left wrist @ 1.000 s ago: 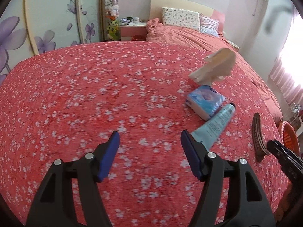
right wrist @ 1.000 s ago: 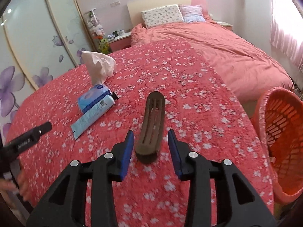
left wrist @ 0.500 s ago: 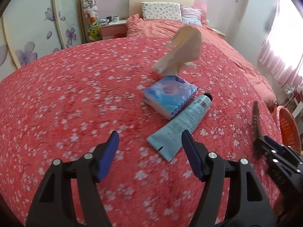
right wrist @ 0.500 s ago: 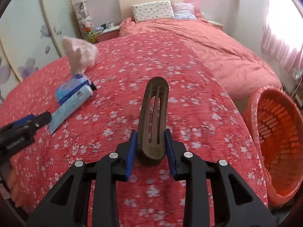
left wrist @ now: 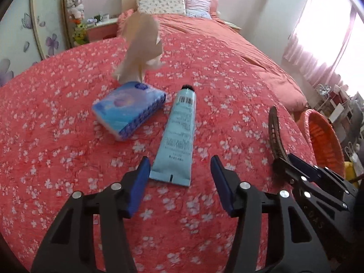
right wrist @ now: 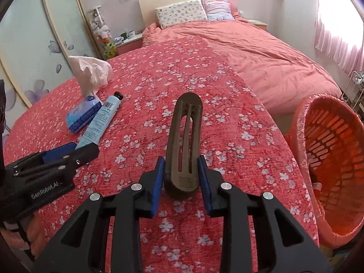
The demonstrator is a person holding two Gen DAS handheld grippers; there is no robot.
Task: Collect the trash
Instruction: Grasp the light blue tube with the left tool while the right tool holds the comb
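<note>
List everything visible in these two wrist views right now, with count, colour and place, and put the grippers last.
hair clip: 1, dark brown, on the bedspread, near end between the right gripper's pads
cream tube: 1, light blue with black cap, flat on the bedspread, crimped end between the left gripper's open jaws
tissue pack: 1, blue, beside the tube
tissue: 1, pale pink-white, sticking up from the pack's far end
basket: 1, orange, beside the bed's edge
bedspread: 1, red with white flowers, covering the bed
pillows: 2, floral white and pink striped, at the headboard
left gripper: 1, black with blue pads, open, closing in around the tube's end
right gripper: 1, black with blue pads, shut on the hair clip
</note>
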